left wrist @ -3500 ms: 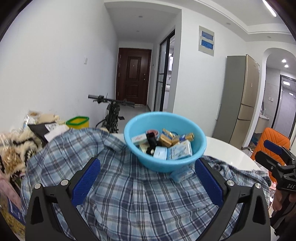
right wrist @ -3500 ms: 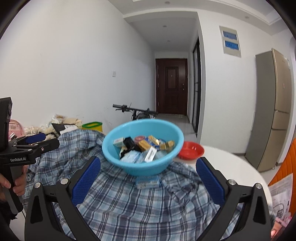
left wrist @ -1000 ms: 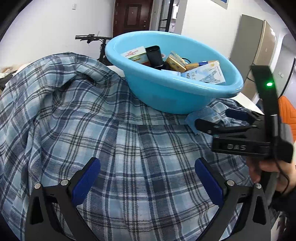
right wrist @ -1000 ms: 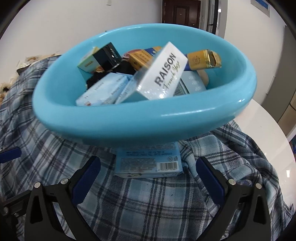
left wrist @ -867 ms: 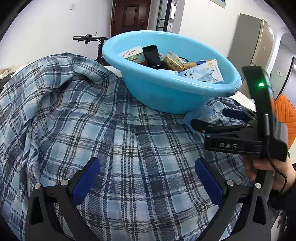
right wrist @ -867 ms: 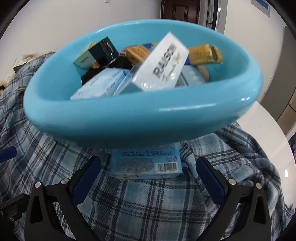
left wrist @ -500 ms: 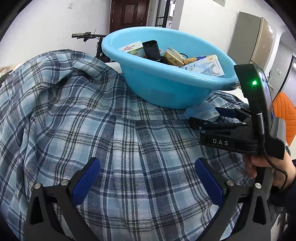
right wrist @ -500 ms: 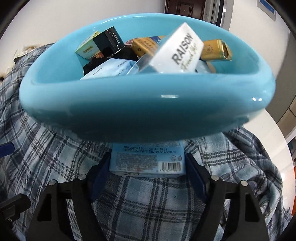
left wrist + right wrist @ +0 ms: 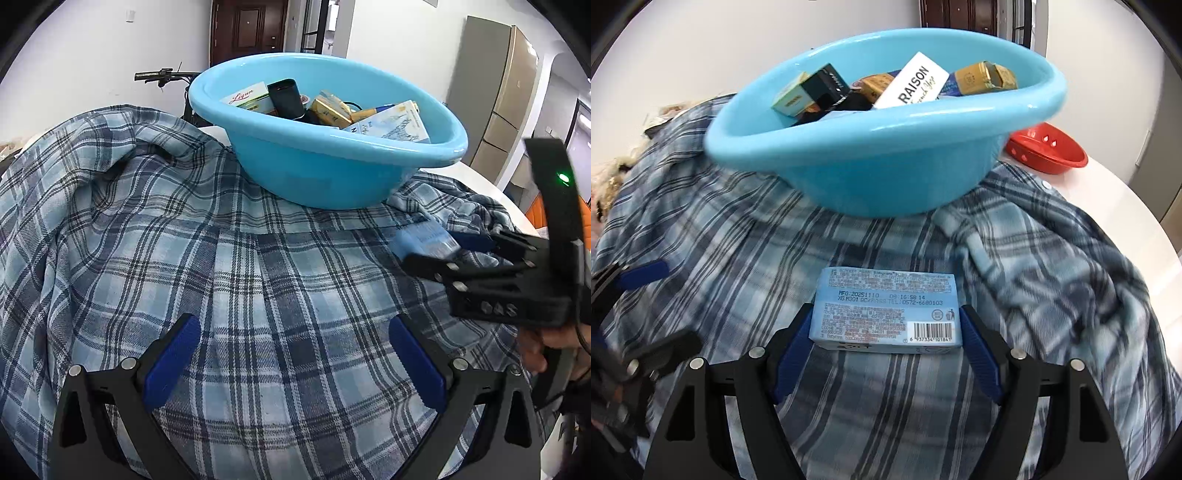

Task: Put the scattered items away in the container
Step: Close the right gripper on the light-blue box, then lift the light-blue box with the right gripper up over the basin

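Right gripper (image 9: 886, 339) is clamped on a pale blue packet (image 9: 886, 314), one blue pad pressed against each short end. Barcode side of the packet faces up. Its jaws have just been closing, with the packet between them.

The packet sits above the plaid shirt (image 9: 738, 258), with the blue basin (image 9: 886, 155) at 12 o'clock from it, near but apart. The basin rests on the shirt and holds small boxes, among them a white one marked RAISON (image 9: 912, 86) and a gold one (image 9: 982, 79).

A red dish (image 9: 1049, 151) stands on the white table (image 9: 1119, 206) at 3 o'clock from the basin.

Left gripper (image 9: 295, 354) has its jaws spread wide over bare shirt cloth, nothing between the pads. In the left wrist view the packet (image 9: 424, 240) shows at 5 o'clock from the basin, inside the other gripper.
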